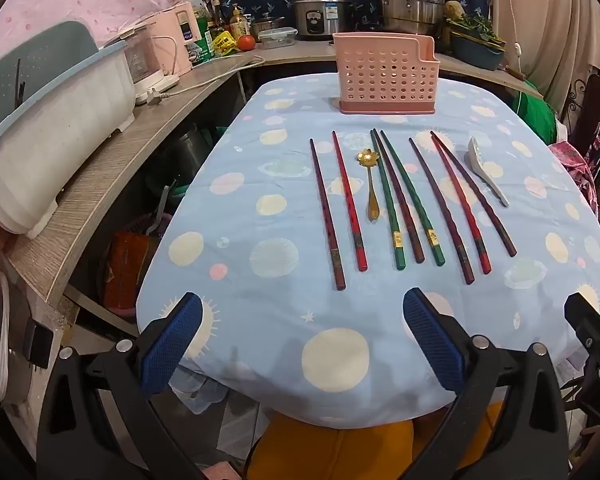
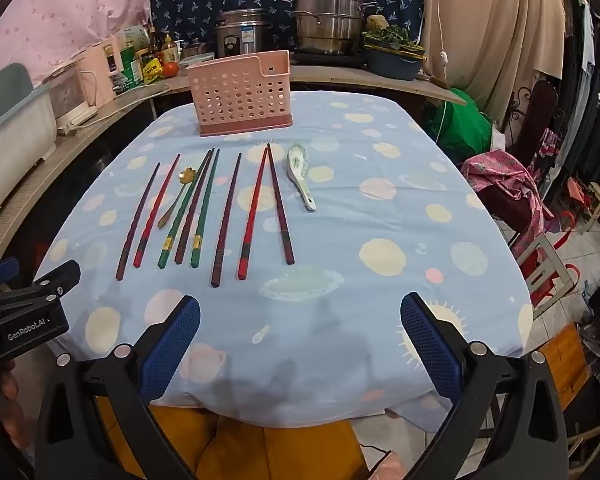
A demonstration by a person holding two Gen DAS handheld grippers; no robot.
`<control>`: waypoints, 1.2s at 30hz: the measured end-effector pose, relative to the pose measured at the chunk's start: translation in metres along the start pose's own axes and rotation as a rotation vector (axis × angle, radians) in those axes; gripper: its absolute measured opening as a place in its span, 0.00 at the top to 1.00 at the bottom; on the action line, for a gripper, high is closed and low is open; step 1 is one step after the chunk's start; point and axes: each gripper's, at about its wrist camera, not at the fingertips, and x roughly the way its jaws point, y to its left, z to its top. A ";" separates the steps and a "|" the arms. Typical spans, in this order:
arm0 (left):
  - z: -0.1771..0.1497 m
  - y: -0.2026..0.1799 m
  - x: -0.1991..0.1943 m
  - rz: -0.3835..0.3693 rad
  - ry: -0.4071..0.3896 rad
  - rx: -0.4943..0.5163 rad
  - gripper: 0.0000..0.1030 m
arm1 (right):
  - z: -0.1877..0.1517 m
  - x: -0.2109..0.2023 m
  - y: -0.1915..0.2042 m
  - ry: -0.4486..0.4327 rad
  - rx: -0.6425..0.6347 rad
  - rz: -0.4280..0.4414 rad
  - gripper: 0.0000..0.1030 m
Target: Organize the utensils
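**Utensils laid out, both tongs waiting at the near edge**

Left tongs (image 1: 302,336) and right tongs (image 2: 300,336) are hovering wide open, holding nothing, over bare cloth at the counter (image 2: 380,288) near edge. Chopsticks (image 1: 396,200), gold spoon (image 1: 370,184) and white spoon (image 1: 486,172) are lying mid-counter, long axes running near-to-far, tips pointing toward the pink holder (image 1: 386,76) standing upright by the far edge.

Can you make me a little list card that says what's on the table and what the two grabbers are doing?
holder: pink perforated plastic utensil basket, upright, far end of table
chopsticks: eight, dark brown, red and green, in a row
spoons: gold flower-shaped metal spoon; white ceramic soup spoon
table cover: blue spotted cloth
left gripper: open, holding nothing
right gripper: open, holding nothing
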 end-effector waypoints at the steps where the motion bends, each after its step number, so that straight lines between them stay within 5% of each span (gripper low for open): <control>1: 0.000 0.000 0.000 0.000 -0.001 0.000 0.07 | 0.000 0.000 0.000 -0.002 -0.006 -0.004 0.07; 36: 0.005 -0.005 -0.002 0.009 -0.003 -0.001 0.07 | 0.001 0.000 -0.002 -0.005 -0.003 -0.002 0.06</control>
